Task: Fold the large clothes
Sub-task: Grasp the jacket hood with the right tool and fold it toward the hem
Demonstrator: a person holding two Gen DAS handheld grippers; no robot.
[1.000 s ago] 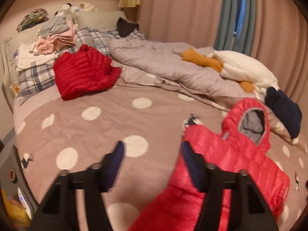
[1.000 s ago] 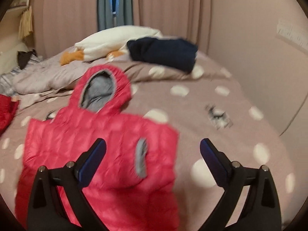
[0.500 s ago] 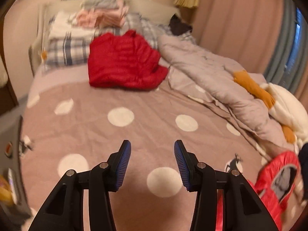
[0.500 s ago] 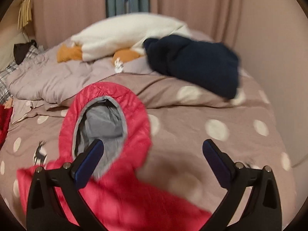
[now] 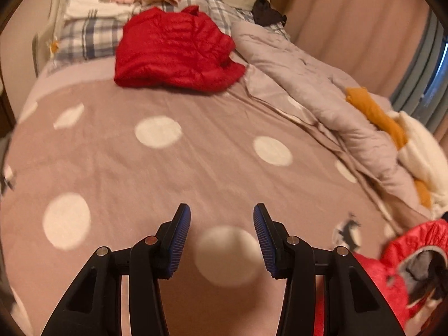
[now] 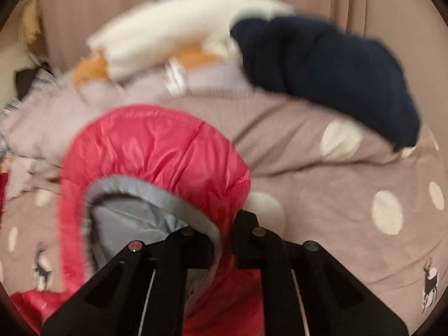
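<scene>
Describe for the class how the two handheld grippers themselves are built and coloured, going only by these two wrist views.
Both are matte black plastic, two-fingered, with angular arms carrying triangular cut-outs and round silver rivets at the pivots. The left gripper ends in ribbed dark blue pads. The right gripper has the same black frame and rivets, plus thin pale lines along its arms; its pads are hidden. No sleeve or hand shows.

Red hooded puffer jacket (image 6: 156,154), grey-lined, flat on dotted bedspread (image 6: 322,196).

Polka-dot bedspread (image 5: 224,168), crumpled grey duvet (image 5: 322,84), white-orange plush (image 5: 414,145), plaid pillows (image 5: 89,36).
</scene>
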